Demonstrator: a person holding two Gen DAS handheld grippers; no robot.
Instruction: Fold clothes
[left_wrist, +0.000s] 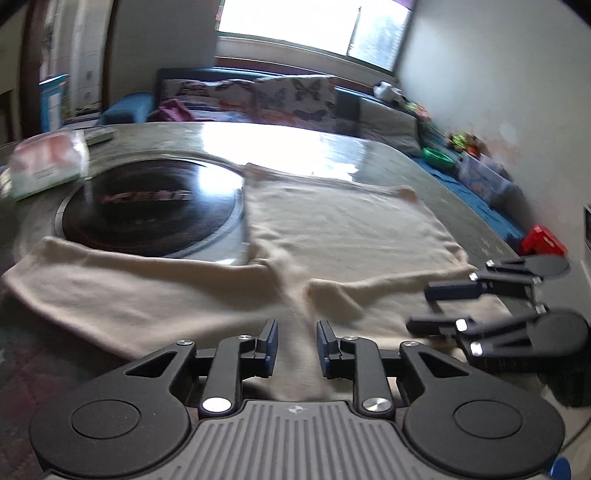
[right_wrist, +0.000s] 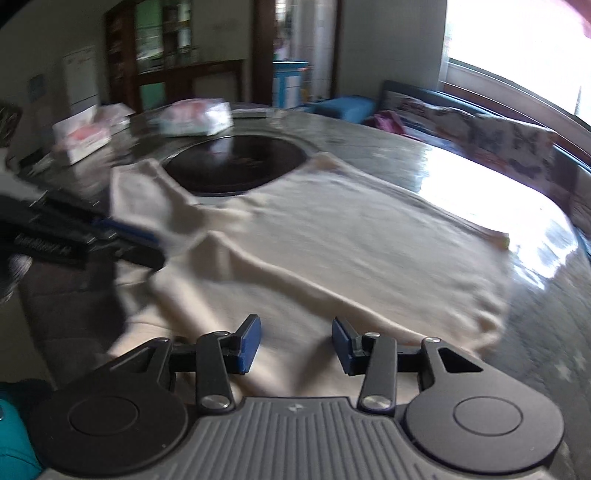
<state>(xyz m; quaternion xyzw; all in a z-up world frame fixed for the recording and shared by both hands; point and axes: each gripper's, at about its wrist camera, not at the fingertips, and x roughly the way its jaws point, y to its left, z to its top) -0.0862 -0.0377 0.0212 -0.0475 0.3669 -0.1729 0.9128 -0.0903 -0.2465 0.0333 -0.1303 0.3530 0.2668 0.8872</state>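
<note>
A cream garment lies spread on the grey round table, one part stretching left in front of the dark round inset. My left gripper is low over its near edge. Its jaws stand slightly apart, with a raised ridge of the cloth running between the blue pads, which do not press on it. From the right wrist view, the left gripper reaches in from the left at a bunched fold. My right gripper hovers open over the garment's near right part, holding nothing.
A black round inset sits in the table, partly covered by the cloth. Tissue packs and a white box lie beyond it. A sofa with butterfly cushions stands behind, and a red item lies off the table's right edge.
</note>
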